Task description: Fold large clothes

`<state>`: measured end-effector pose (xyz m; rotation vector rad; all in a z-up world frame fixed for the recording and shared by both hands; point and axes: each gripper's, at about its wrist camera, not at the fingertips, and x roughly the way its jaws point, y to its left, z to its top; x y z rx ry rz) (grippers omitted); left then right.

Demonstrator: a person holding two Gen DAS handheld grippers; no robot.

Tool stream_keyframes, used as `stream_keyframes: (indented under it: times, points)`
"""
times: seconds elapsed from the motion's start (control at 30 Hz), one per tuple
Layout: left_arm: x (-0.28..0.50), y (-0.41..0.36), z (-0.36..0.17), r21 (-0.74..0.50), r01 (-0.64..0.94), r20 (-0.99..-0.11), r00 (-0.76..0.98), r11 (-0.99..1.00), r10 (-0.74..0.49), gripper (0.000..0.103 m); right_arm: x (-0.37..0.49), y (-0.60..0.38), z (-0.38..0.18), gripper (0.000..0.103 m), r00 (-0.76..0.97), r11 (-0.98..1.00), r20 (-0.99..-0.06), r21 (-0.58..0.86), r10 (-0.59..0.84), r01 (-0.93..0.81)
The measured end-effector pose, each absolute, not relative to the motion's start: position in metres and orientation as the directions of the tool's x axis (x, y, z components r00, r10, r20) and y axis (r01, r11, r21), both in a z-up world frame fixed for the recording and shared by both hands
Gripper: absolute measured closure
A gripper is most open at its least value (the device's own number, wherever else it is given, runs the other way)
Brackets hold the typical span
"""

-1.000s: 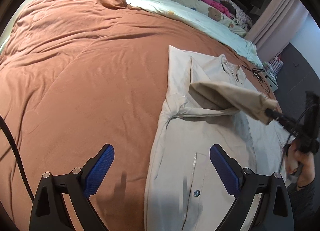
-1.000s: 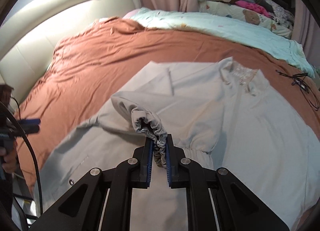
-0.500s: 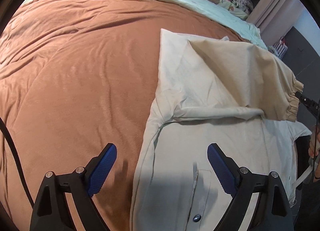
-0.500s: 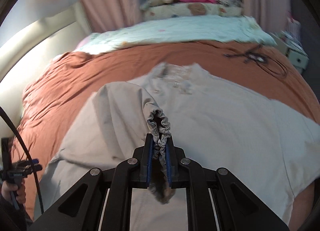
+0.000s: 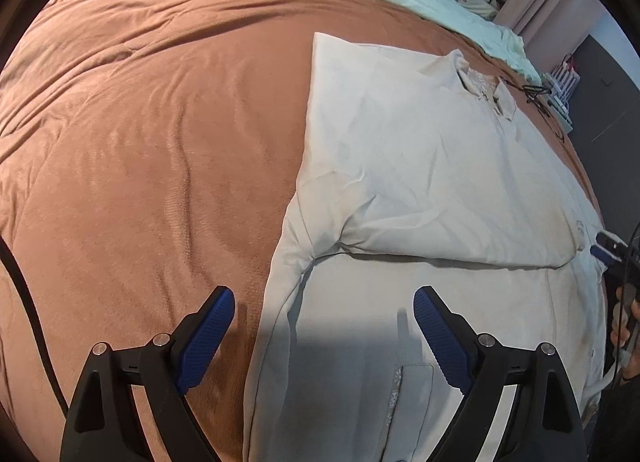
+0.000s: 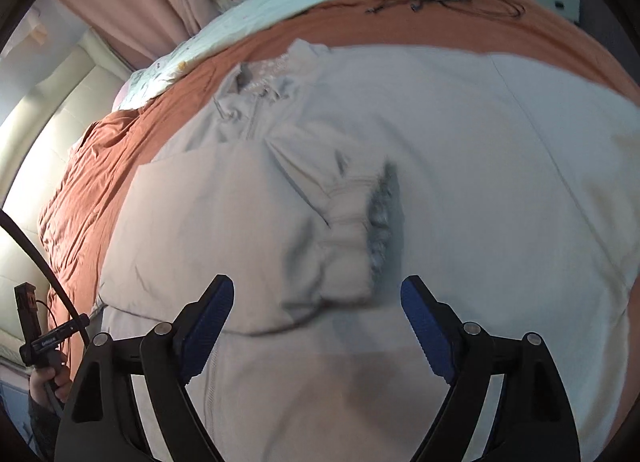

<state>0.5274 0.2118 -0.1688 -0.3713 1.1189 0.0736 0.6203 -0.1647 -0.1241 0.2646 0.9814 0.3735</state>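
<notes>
Jacket (image 5: pixel 420 166), pale beige, lies spread flat on the brown bed cover (image 5: pixel 140 122). One sleeve (image 6: pixel 256 230) is already folded across the chest, its gathered cuff (image 6: pixel 380 218) resting on the body panel. The remaining sleeve, the side folds and the lengthwise fold appear not yet done. Right hand-held gripper (image 6: pixel 316 314) tilts down just short of the cuff; its jaws are opening, with nothing pressed between them. Left hand-held gripper (image 5: pixel 324 326) points steeply down over the jacket's near side edge, jaws wide but closing slightly, holding nothing.
</notes>
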Motion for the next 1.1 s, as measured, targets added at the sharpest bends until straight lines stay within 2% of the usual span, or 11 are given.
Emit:
stream_keyframes:
  times: [0.03, 0.1, 0.13, 0.17, 0.2, 0.27, 0.37, 0.47, 0.57, 0.97, 1.1]
  points:
    - [0.529, 0.212, -0.170, -0.252, -0.242, -0.889, 0.440, 0.937, -0.126, 0.015, 0.619, -0.166, -0.130, 0.018, 0.488, 0.901, -0.759, 0.395, 0.430, -0.179]
    - [0.532, 0.211, -0.173, -0.245, -0.245, -0.891, 0.437, 0.938, -0.119, 0.028, 0.620, -0.167, -0.141, 0.021, 0.461, 0.886, -0.760, 0.429, 0.458, -0.173]
    - [0.534, 0.211, -0.174, -0.241, -0.247, -0.893, 0.435, 0.939, -0.115, 0.031, 0.619, -0.164, -0.147, 0.027, 0.444, 0.877, -0.759, 0.448, 0.476, -0.173]
    - [0.535, 0.210, -0.175, -0.239, -0.245, -0.894, 0.434, 0.939, -0.114, 0.034, 0.621, -0.162, -0.150, 0.046, 0.430, 0.870, -0.759, 0.460, 0.489, -0.176]
    - [0.537, 0.209, -0.176, -0.239, -0.242, -0.894, 0.434, 0.940, -0.115, 0.038, 0.623, -0.161, -0.154, 0.060, 0.415, 0.864, -0.760, 0.472, 0.500, -0.177]
    - [0.541, 0.209, -0.178, -0.228, -0.241, -0.896, 0.432, 0.944, -0.106, 0.041, 0.638, -0.159, -0.158, 0.066, 0.407, 0.859, -0.759, 0.482, 0.507, -0.171]
    - [0.546, 0.210, -0.183, -0.201, -0.253, -0.904, 0.419, 0.946, -0.080, 0.056, 0.662, -0.162, -0.157, 0.077, 0.425, 0.860, -0.752, 0.481, 0.504, -0.170]
    - [0.549, 0.219, -0.191, -0.209, -0.290, -0.910, 0.407, 0.934, -0.078, 0.070, 0.673, -0.162, -0.164, 0.079, 0.440, 0.865, -0.751, 0.476, 0.493, -0.157]
    - [0.548, 0.226, -0.194, -0.251, -0.309, -0.902, 0.418, 0.917, -0.106, 0.070, 0.677, -0.152, -0.167, 0.079, 0.455, 0.877, -0.755, 0.455, 0.471, -0.152]
    - [0.521, 0.216, -0.158, -0.226, -0.340, -0.890, 0.453, 0.913, -0.051, 0.069, 0.616, -0.138, -0.144, 0.079, 0.527, 0.929, -0.766, 0.286, 0.368, -0.234]
    - [0.502, 0.211, -0.138, -0.245, -0.340, -0.870, 0.491, 0.908, -0.051, 0.059, 0.594, -0.136, -0.130, 0.079, 0.545, 0.936, -0.765, 0.233, 0.343, -0.262]
